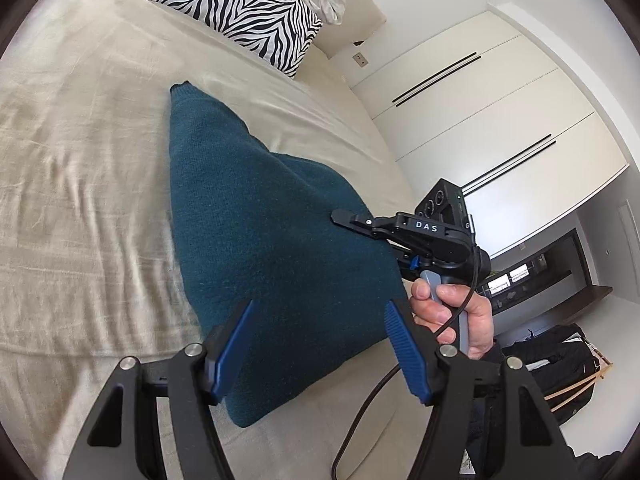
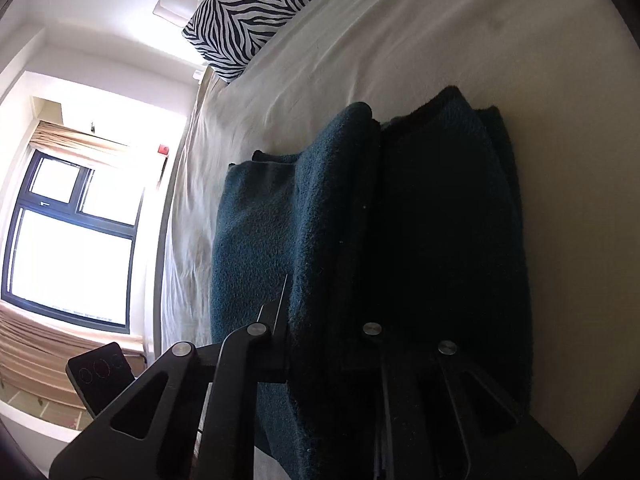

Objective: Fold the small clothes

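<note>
A: Where is the garment lying?

B: The teal knit garment [image 1: 256,240] is lying on the beige bed cover [image 1: 80,160], and in the left wrist view it is stretching from about six o'clock up toward eleven o'clock. One edge is standing lifted off the bed at about three o'clock.

A: What are the left tongs [image 1: 320,344] doing?

B: They are standing wide apart over the near end of the garment, with the blue pads [image 1: 236,344] touching nothing that I can make out.

A: And the right tongs [image 1: 340,216]?

B: They are pinching that raised edge, jaws drawn nearly together on the fabric. A hand [image 1: 452,316] is gripping the handle beneath them. In the right wrist view the knit is bunching up between the black arms, hiding the tips.

A: Anything else around?

B: A zebra-striped pillow [image 1: 240,4] is sitting at twelve o'clock, and white wardrobe doors [image 1: 500,120] are showing at two o'clock.
</note>
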`<state>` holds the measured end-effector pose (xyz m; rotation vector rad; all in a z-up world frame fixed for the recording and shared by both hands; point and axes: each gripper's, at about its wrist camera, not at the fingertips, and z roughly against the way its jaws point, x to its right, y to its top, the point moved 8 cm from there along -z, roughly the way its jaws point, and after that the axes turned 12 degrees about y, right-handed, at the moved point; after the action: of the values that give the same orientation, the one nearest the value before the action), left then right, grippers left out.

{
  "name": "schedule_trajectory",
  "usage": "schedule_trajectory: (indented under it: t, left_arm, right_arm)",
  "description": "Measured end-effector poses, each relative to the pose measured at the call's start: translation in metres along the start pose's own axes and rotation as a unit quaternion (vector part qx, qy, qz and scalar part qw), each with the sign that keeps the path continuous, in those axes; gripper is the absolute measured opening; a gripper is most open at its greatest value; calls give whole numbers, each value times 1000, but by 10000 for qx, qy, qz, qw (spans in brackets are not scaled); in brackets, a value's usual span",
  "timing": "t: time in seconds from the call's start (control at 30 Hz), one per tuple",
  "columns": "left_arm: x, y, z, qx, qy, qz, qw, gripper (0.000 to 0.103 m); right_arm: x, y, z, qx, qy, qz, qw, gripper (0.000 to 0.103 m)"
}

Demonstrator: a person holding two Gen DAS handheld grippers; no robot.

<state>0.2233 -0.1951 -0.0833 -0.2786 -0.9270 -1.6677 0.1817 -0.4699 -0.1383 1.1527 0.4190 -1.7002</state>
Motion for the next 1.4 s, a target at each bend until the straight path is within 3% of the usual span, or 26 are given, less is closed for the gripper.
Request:
schedule_trajectory:
  t: [0.13, 0.3, 0.43, 0.57, 0.8, 0.93, 1.03, 1.13, 1.27, 1.3, 1.4]
  left_arm:
    - [7, 3, -7, -20, 31, -116, 9999, 68]
    - [21, 4, -19, -84, 123, -351, 9993, 68]
    - [30, 8, -34, -146, 194, -498, 9985, 68]
    - [38, 20, -49, -123, 293, -598, 9977, 68]
    - [43, 69, -73, 80, 604, -794, 9950, 68]
    - [35, 84, -105, -87, 930, -891, 9916, 68]
    - [22, 82, -129, -344, 1130, -909, 9888, 68]
    - [18, 78, -135, -330, 1130, -954, 9885, 67]
    - [18, 72, -137, -358, 1231, -1136, 9852, 66]
    - [17, 72, -136, -372, 1200, -1102, 9859, 66]
    - [14, 73, -134, -414, 1114, -950, 9884, 66]
  right_arm:
    - [-2, 9, 23, 131, -49, 59, 9999, 13]
    - [38, 3, 44, 269, -159, -389, 9988, 13]
    - [64, -5, 44, 327, 30, -586, 9977, 13]
    - [64, 0, 33, 293, 118, -626, 9975, 13]
    - [67, -1, 37, 453, 503, -1041, 9923, 18]
    - [63, 7, 48, 670, 513, -1079, 9906, 19]
    - [69, 15, 57, 841, 359, -1070, 9900, 19]
    - [83, 13, 55, 798, 45, -1027, 9915, 19]
    - [96, 14, 57, 995, 134, -1164, 9881, 19]
    - [98, 15, 60, 1048, 21, -1176, 9875, 23]
    - [83, 22, 71, 1210, -409, -869, 9880, 23]
